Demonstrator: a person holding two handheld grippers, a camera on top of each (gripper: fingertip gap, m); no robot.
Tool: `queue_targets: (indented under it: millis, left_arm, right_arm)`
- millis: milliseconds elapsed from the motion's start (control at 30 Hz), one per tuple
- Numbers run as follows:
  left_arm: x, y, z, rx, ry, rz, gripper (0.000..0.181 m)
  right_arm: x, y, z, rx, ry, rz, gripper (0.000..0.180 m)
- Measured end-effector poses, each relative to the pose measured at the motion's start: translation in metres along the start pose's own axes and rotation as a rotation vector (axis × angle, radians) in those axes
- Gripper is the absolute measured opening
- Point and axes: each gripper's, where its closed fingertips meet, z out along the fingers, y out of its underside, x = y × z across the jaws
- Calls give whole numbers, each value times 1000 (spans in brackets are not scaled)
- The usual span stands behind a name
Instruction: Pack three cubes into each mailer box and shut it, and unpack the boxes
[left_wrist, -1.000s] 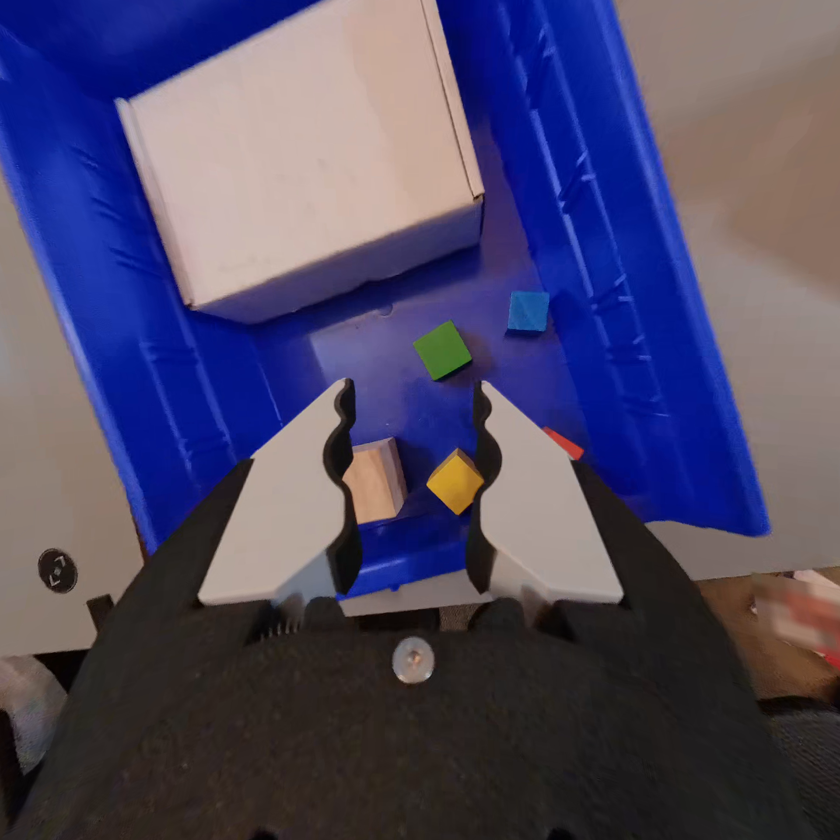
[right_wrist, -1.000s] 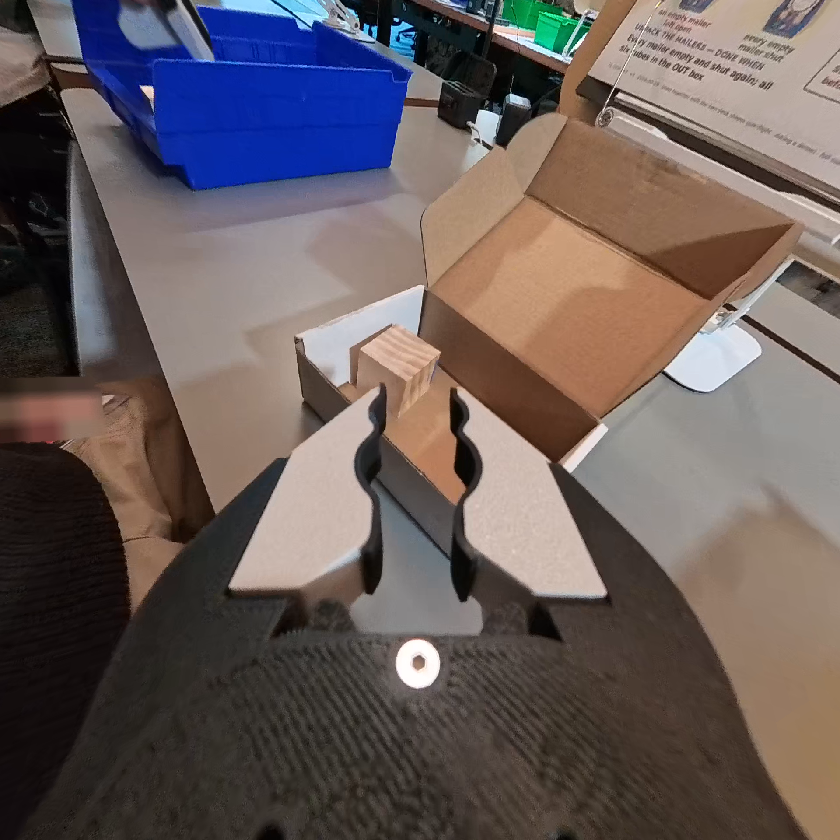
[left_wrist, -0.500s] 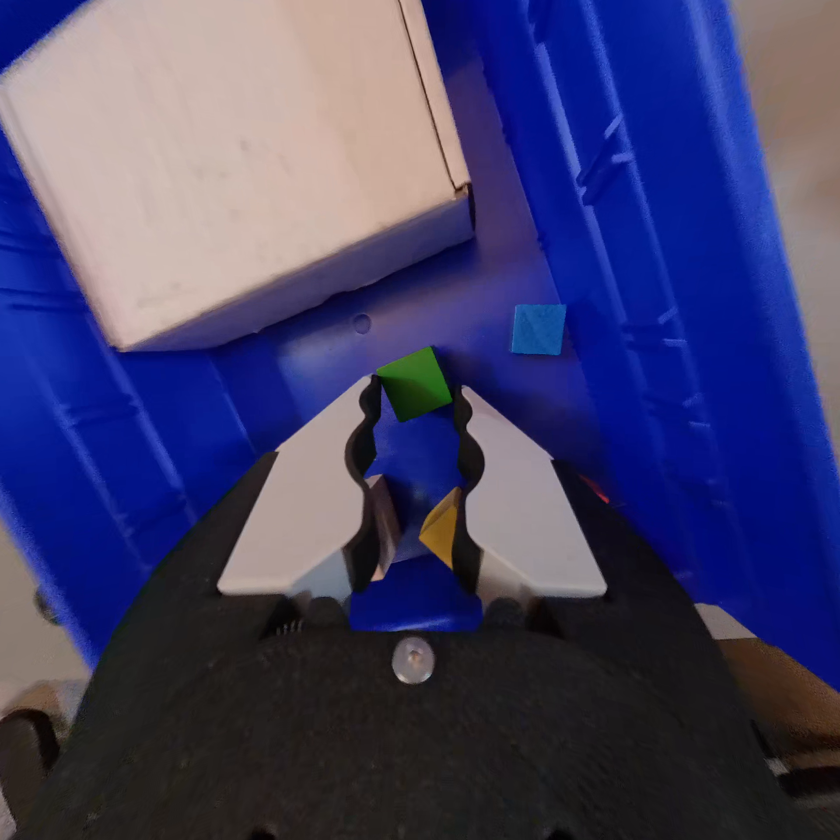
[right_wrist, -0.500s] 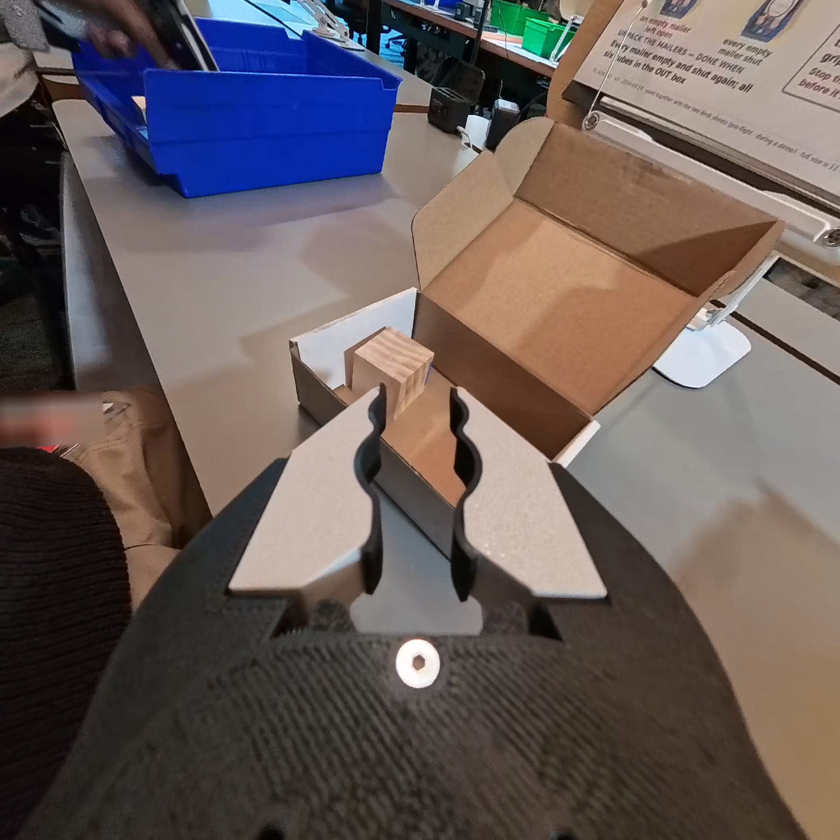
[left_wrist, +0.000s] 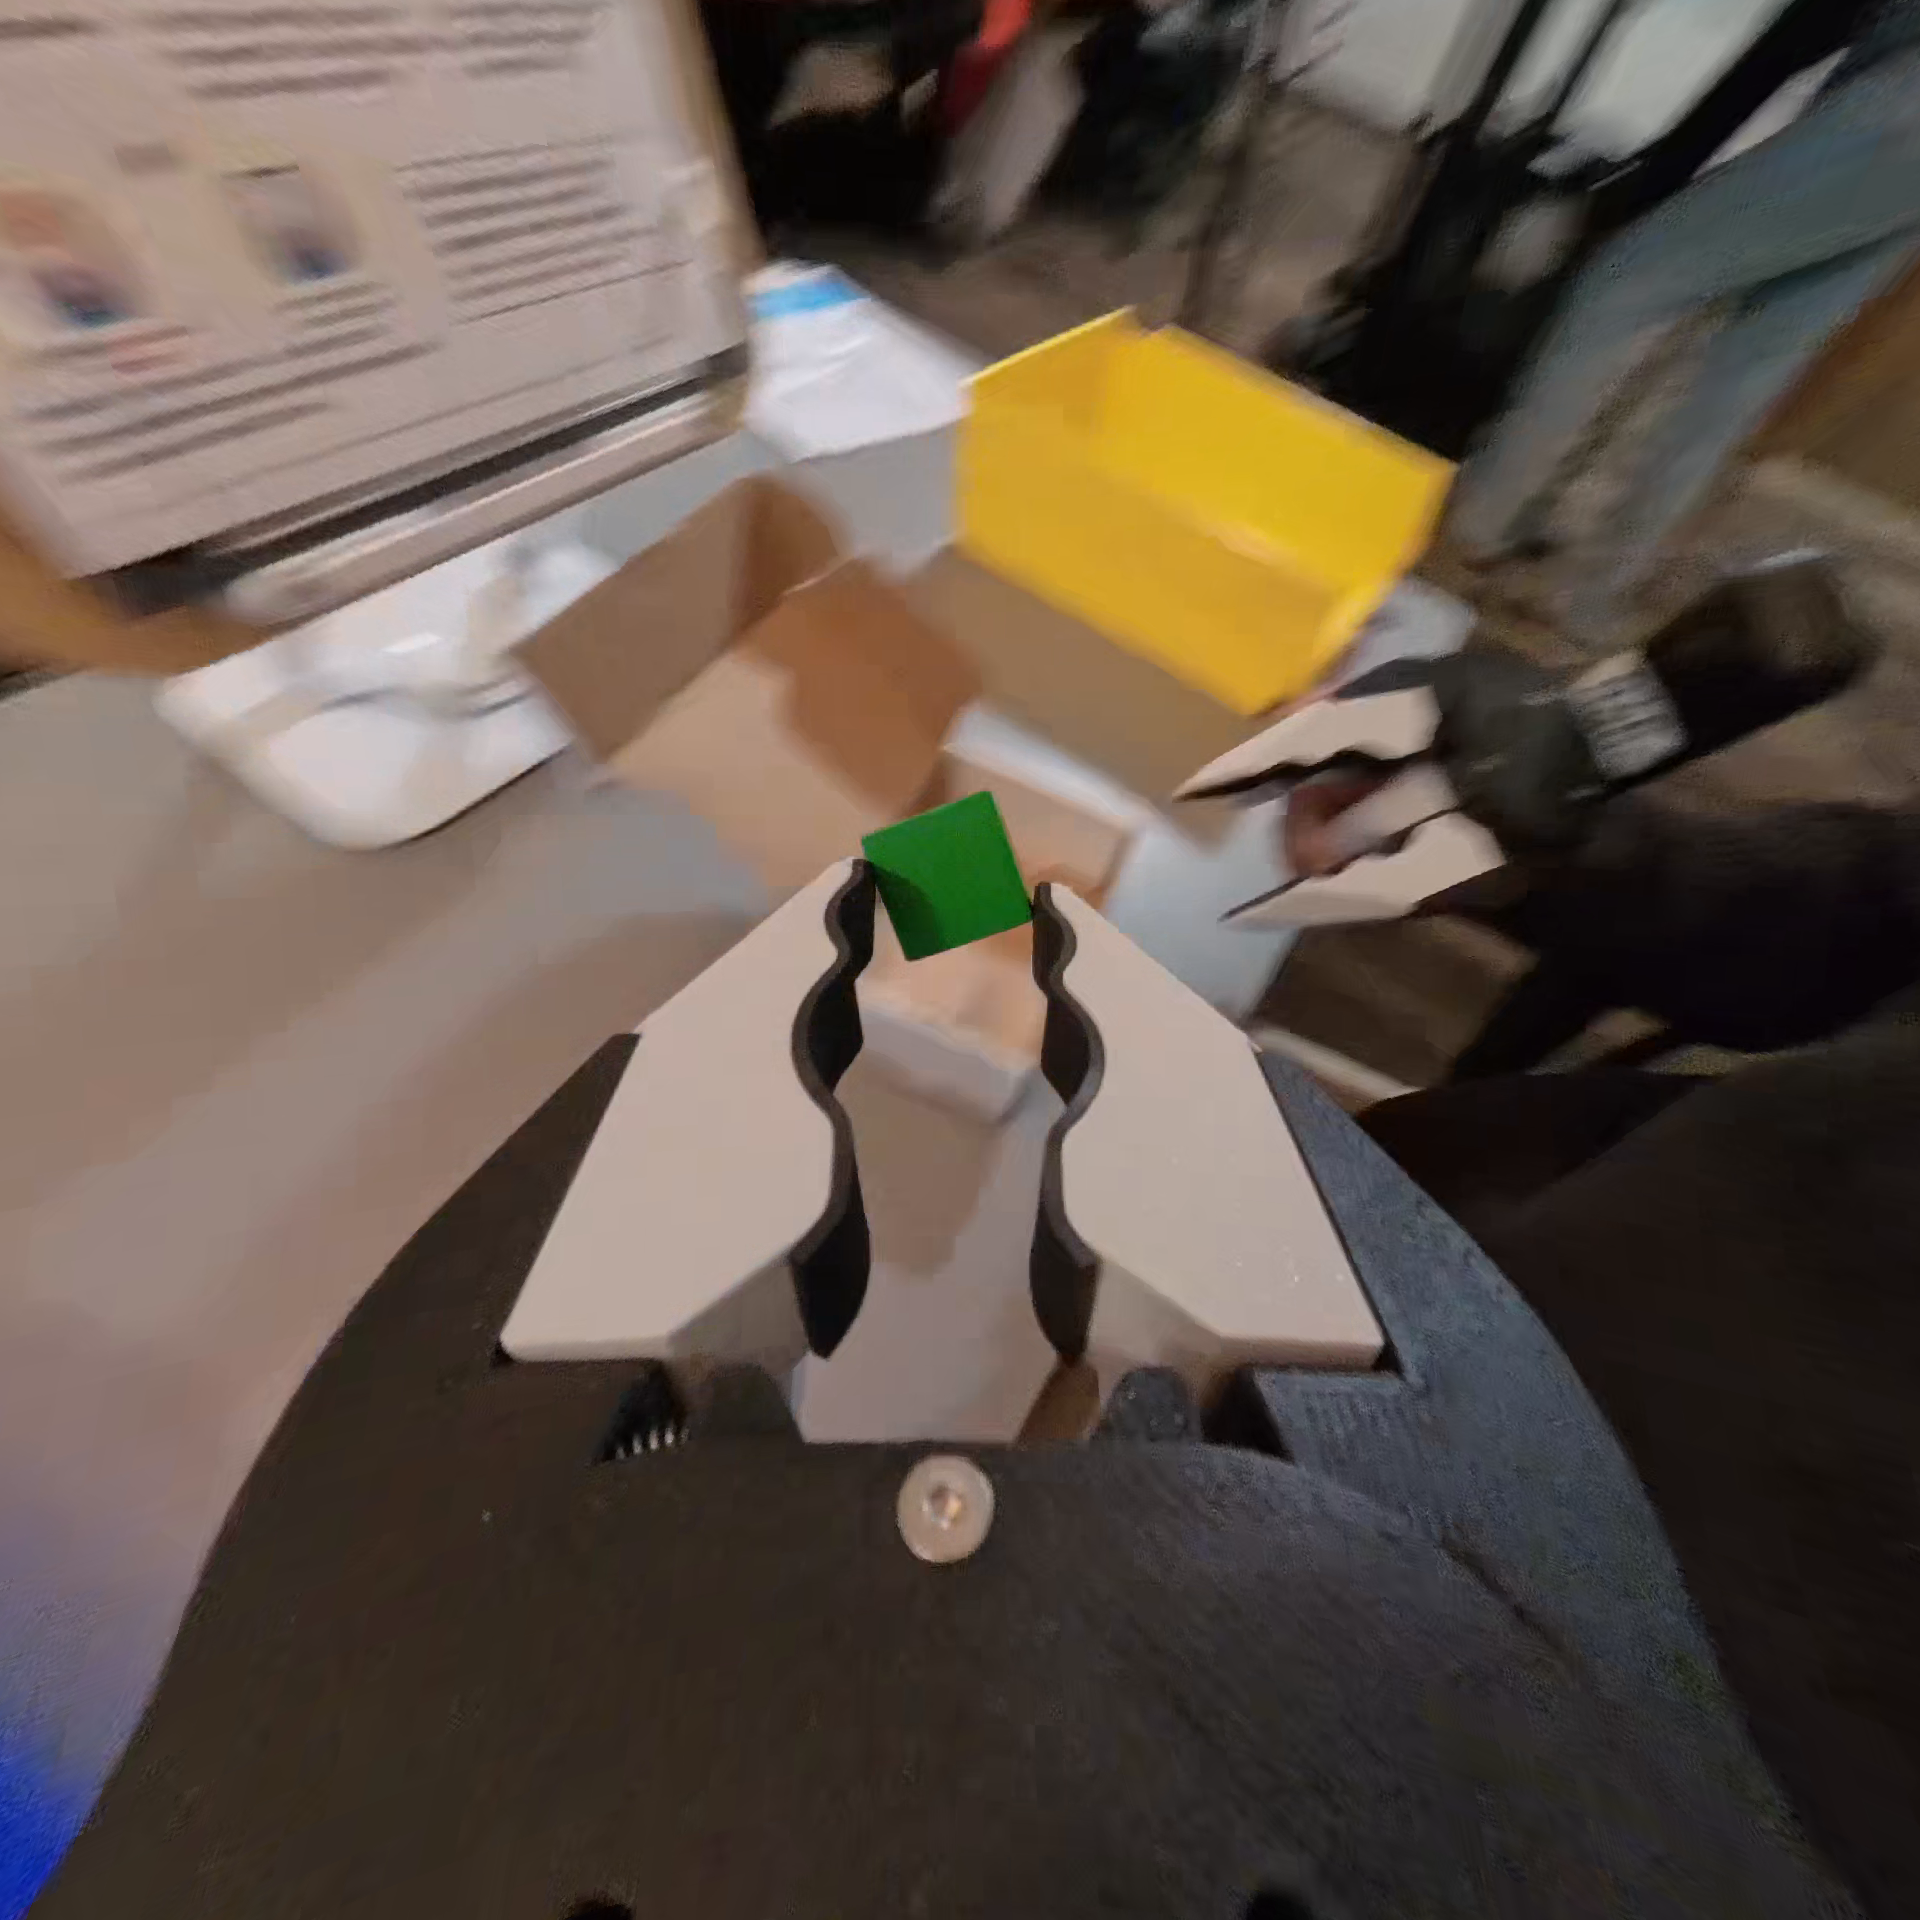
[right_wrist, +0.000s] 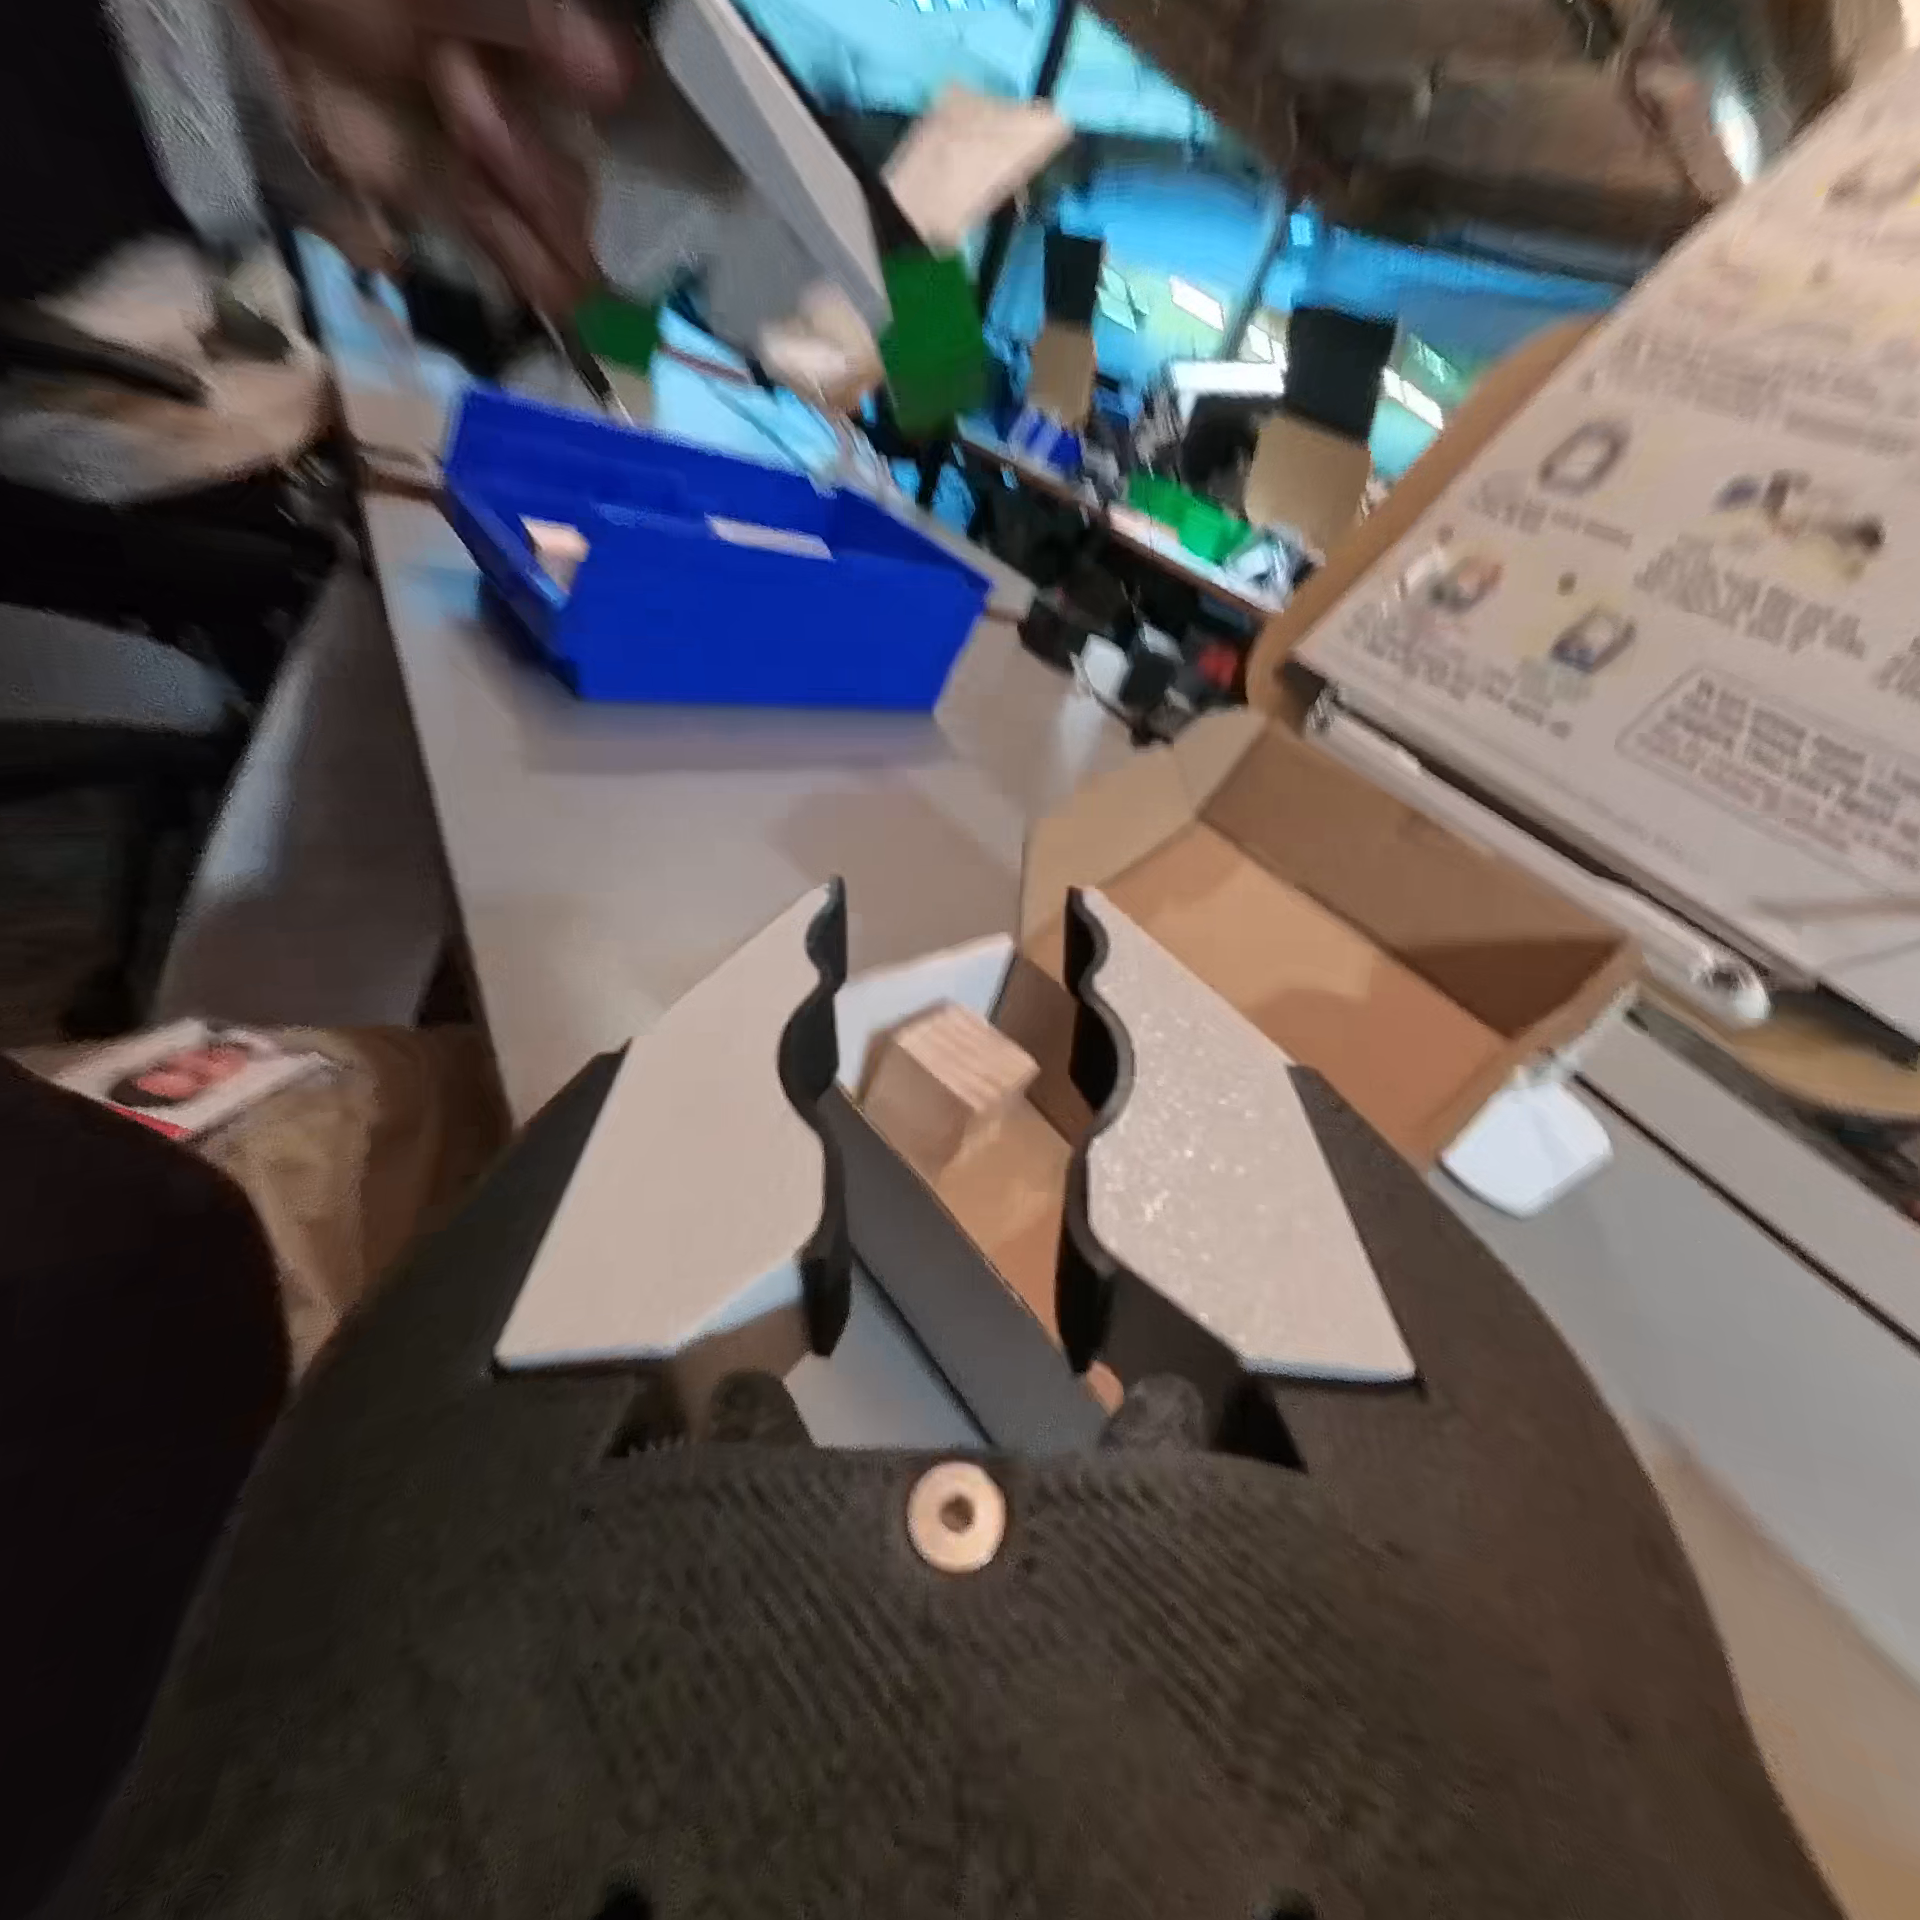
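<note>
Green cube (left_wrist: 948, 873) pinched at fingertips, left hand-held gripper (left_wrist: 948, 902)

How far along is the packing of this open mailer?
Done: one wooden cube lies in the open mailer box. In hand: the left hand-held gripper holds a green cube in front of that box. The right hand-held gripper waits open, straddling its front wall. Left: drop the green cube, add a third, shut the lid.

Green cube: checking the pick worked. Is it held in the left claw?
Yes, the green cube sits pinched between the left claw's fingertips above the table.
</note>
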Motion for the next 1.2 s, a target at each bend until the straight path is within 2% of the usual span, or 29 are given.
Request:
queue_targets:
  millis: [133, 267, 400, 500, 600, 667, 767, 833, 967, 1100, 1200]
  left_arm:
    - [78, 2, 53, 100, 402, -84, 27]
    - [114, 0, 77, 167, 691, -317, 27]
    - [126, 7, 89, 166, 759, -365, 27]
    - [133, 15, 88, 141, 799, -366, 28]
    - [125, 25, 88, 130, 769, -367, 29]
    - [112, 36, 87, 129, 710, -351, 40]
    - [87, 58, 85, 121, 597, -339, 40]
    - [75, 72, 82, 110, 549, -342, 40]
    - [67, 90, 75, 88, 505, -315, 40]
    - [68, 104, 76, 51, 487, -277, 40]
    - [73, 117, 78, -3, 490, -221, 40]
  right_arm:
    - [-8, -40, -23, 247, -64, 4, 42]
    - [-1, -54, -38, 323, -67, 3, 42]
    - [-2, -57, -43, 337, -64, -52, 37]
    - [-4, -56, -43, 335, -53, -99, 25]
    - [-6, -51, -39, 303, -76, -109, 25]
    - [1, -44, -34, 262, -62, -99, 25]
    - [24, -21, -23, 114, -33, -81, 25]
    - [35, -1, -12, -36, -76, -42, 25]
    - [40, 42, 17, -387, -234, -43, 25]
    - [31, 101, 29, -855, -429, -16, 25]
    - [30, 126, 37, -1012, -512, -95, 25]
